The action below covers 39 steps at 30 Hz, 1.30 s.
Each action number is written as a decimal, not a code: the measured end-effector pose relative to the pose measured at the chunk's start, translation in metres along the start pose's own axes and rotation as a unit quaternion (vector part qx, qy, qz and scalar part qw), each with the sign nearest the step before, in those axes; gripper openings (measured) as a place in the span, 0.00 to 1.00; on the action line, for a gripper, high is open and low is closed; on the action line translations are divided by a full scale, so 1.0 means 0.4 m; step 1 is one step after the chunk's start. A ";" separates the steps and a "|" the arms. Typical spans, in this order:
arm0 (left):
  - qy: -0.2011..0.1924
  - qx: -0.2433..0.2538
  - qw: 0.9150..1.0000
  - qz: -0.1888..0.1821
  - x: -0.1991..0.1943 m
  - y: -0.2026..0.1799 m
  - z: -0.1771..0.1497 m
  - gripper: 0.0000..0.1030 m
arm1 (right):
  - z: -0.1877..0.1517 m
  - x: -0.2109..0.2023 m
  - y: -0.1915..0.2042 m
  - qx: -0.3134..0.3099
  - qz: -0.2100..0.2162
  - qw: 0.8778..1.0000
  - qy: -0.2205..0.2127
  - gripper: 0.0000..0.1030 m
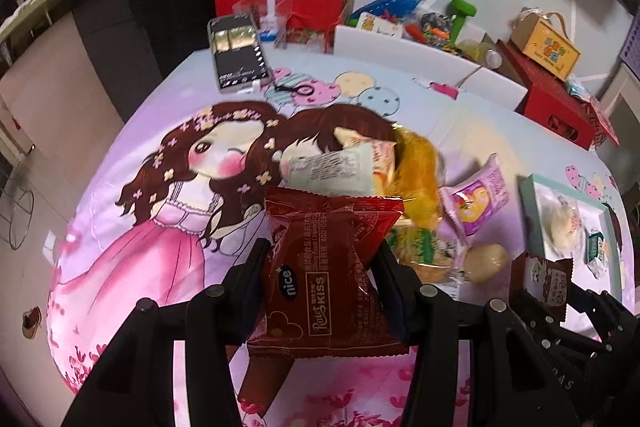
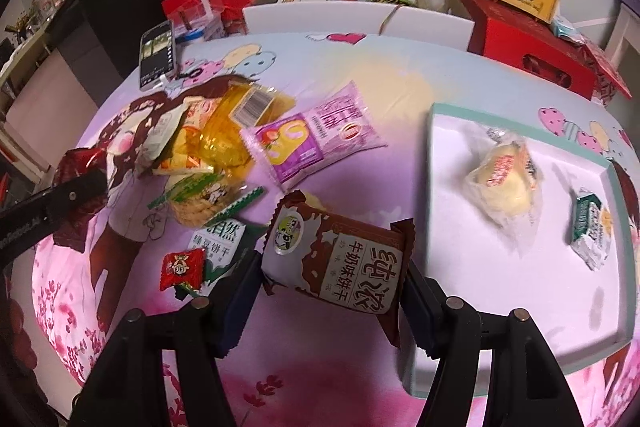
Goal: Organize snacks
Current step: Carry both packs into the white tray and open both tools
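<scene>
Now I am carrying snacks: my left gripper (image 1: 320, 267) is clamping the red packet (image 1: 324, 267), and my right gripper (image 2: 332, 267) is pinching the brown biscuit pack (image 2: 340, 263). Next, I judge, both are going over the tray (image 2: 520, 327) to be released.

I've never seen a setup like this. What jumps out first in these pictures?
Each gripper holds a snack up close to its camera: the left gripper a red packet, the right gripper a brown biscuit packet. Behind them, a snack pile lies on a pink cartoon cloth, beside a white tray.

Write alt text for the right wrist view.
The right gripper fingers clamp a brown milk-biscuit packet above the pink cartoon tablecloth. A white, teal-rimmed tray to the right holds two wrapped snacks; a heap of loose snack packets lies to the left.
</scene>
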<state>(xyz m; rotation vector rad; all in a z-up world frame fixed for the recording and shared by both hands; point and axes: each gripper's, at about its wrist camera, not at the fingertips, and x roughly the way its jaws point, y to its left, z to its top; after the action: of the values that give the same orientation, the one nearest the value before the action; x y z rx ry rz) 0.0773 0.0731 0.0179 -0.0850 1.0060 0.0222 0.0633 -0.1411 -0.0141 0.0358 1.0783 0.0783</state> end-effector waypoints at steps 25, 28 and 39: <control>-0.039 0.129 0.986 -0.100 -0.073 -0.335 -0.011 0.51 | -0.013 -0.142 -0.398 0.194 -0.084 0.976 -0.047 0.67; -0.037 0.154 0.981 -0.114 -0.075 -0.395 -0.023 0.51 | -0.032 -0.163 -0.464 0.224 -0.102 0.968 -0.052 0.67; -0.018 0.233 0.958 -0.163 -0.051 -0.590 -0.077 0.51 | -0.100 -0.202 -0.634 0.313 -0.140 0.937 -0.058 0.67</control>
<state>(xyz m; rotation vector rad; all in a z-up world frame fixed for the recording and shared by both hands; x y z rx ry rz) 0.0543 -0.1642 0.0331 0.1822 0.9290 -0.5131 0.0018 -0.4007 0.0211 0.4552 0.9449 -0.5239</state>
